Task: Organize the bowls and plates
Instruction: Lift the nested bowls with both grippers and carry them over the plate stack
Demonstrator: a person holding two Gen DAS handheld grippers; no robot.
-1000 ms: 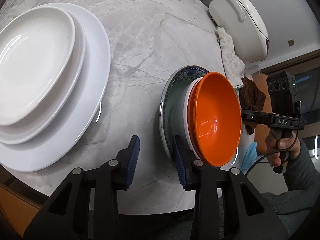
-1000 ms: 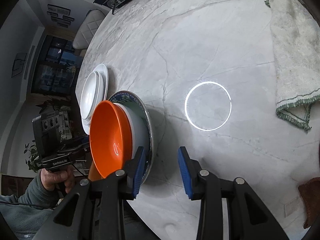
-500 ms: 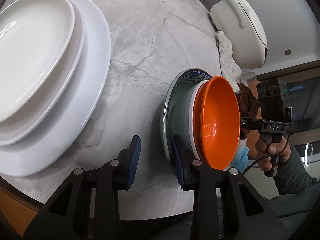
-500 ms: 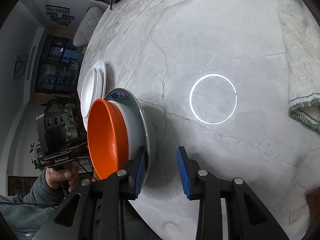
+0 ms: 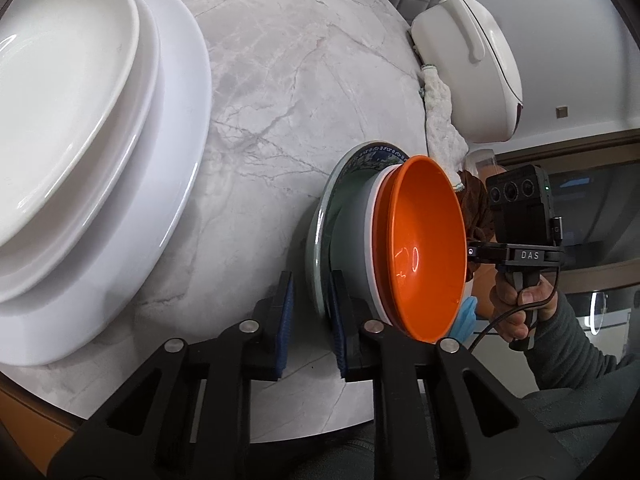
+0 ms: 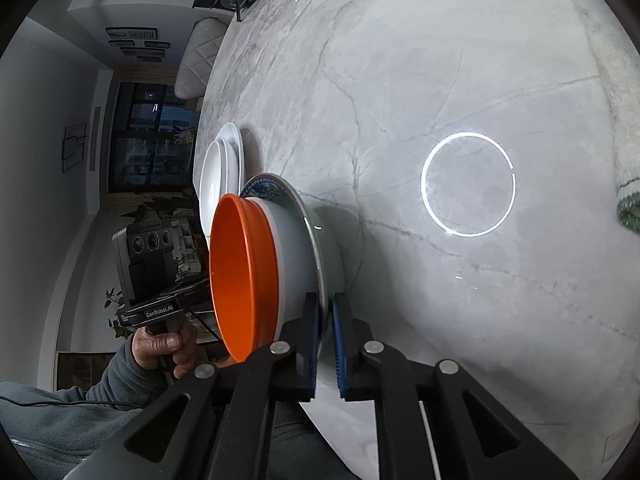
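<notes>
An orange bowl (image 5: 424,244) sits nested in a white bowl (image 5: 360,248) on a blue-patterned plate (image 5: 320,240) near the table's front edge. My left gripper (image 5: 310,312) straddles the plate's rim, its jaws narrowed but with a gap left. My right gripper (image 6: 326,336) is shut on the same plate's rim (image 6: 320,264) from the other side, below the orange bowl (image 6: 240,276). A stack of white plates (image 5: 80,128) lies to the left; it also shows in the right wrist view (image 6: 220,176).
The marble table (image 5: 280,80) holds a white lidded pot (image 5: 468,68) and a white cloth (image 5: 440,128) at the back right. A brown rag (image 5: 476,208) lies behind the bowls. A cloth edge (image 6: 624,120) lies at the right wrist view's right.
Both grippers have moved in on the patterned plate's rim and their jaws have narrowed. The right one has closed onto the rim.
</notes>
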